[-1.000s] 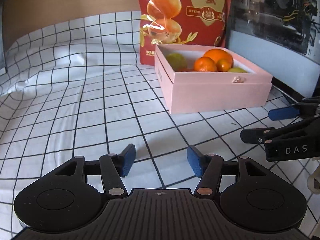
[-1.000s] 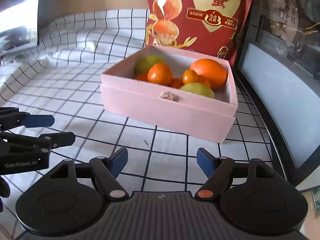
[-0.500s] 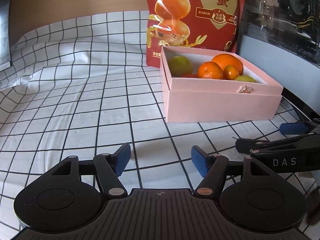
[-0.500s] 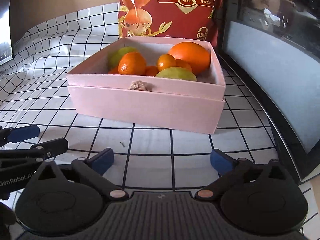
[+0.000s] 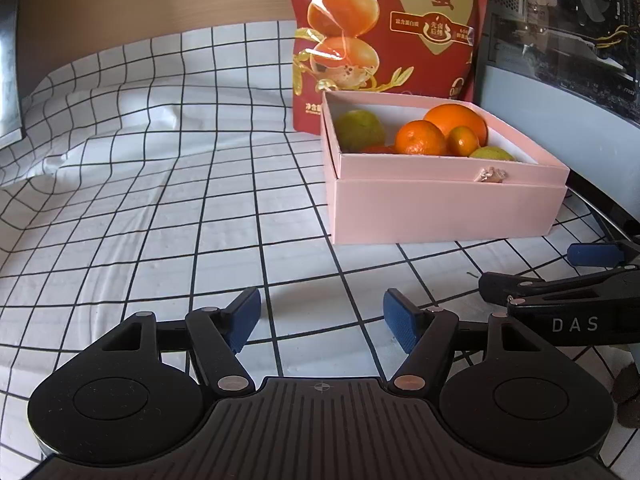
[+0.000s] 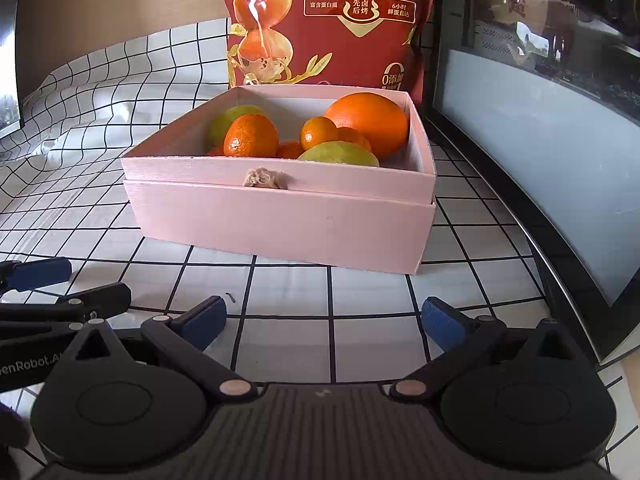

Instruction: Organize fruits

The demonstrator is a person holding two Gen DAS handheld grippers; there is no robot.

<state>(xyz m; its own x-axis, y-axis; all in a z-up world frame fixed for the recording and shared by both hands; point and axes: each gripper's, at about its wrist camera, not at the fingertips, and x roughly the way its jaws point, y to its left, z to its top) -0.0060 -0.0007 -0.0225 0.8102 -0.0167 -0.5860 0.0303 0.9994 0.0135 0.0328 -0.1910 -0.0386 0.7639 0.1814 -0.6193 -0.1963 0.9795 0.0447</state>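
Right wrist view: fruits (image 6: 372,124), orange and green, all lie inside pink box (image 6: 280,216) on checked cloth (image 6: 100,92); none seen loose, though cloth is partly hidden. Right gripper (image 6: 322,320) and left gripper (image 5: 322,320) hover short of box, jaws apart, empty. Fits sorted-and-done or about to unload.

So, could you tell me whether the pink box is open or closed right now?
Open. The pink box has no lid on top, and the large orange and other fruit show inside.
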